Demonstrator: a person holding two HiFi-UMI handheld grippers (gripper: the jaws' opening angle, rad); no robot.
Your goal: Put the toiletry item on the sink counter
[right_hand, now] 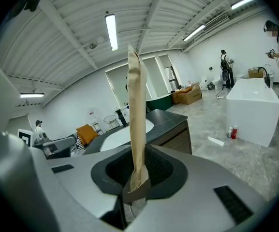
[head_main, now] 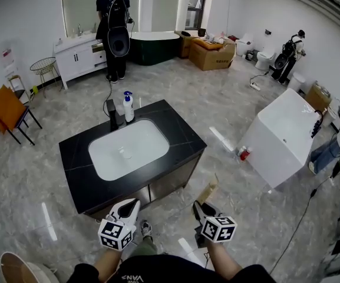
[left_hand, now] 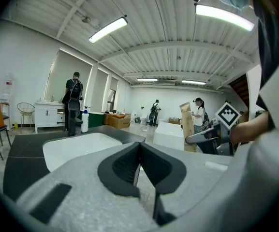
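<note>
The toiletry item is a flat brown paper packet that stands upright between the pads of my right gripper, which is shut on its lower end. In the head view the packet sticks up from the right gripper, just off the near right corner of the black sink counter. The counter has a white basin. My left gripper hovers at the counter's near edge. In the left gripper view the left gripper is shut, with nothing between its jaws.
A black faucet and a white pump bottle with a blue top stand at the counter's far edge. A white bathtub is to the right, small bottles by its foot. A person stands at a far vanity.
</note>
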